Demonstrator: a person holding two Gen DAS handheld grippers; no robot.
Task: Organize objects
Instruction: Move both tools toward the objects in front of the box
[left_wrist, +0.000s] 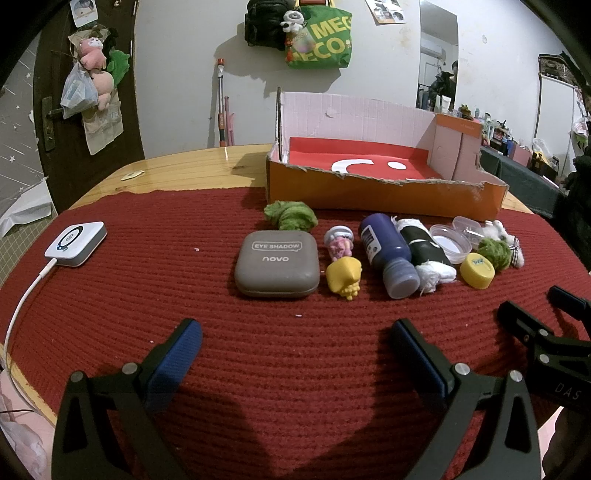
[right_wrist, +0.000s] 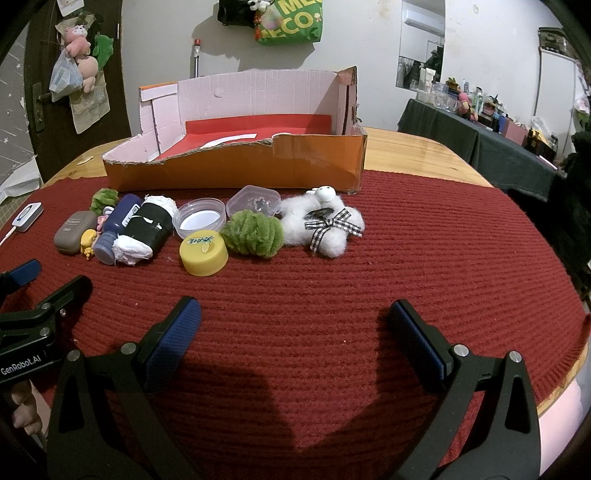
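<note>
Torn orange cardboard box (right_wrist: 236, 170) with red liner, at the back of the red knitted mat (right_wrist: 332, 280) on the wooden desk (right_wrist: 424, 147): one, nothing visible in it. All task items lie in a row on the mat just in front of the box.

Both tongs hover low over bare mat, near edge, released wide, nothing between them: left tongs (left_wrist: 295, 343), right tongs (right_wrist: 295, 325).

Risks, judged:
- Row is tightly packed; wide jaws may nudge neighbours.
- Dark blue bottle (left_wrist: 388, 254) lies on its side and may roll.
- White fluffy toy with checked bow (right_wrist: 325, 221) is soft and may slip or snag.

Count:
- Grey eye-shadow case (left_wrist: 277, 264): one.
- Black-and-white cloth roll (right_wrist: 146, 230): one.
- Green fuzzy tufts: two.
- Clear plastic containers: two.
- Yellow cap (right_wrist: 204, 253): one.
- Small figurines, yellow and pink: two.
</note>
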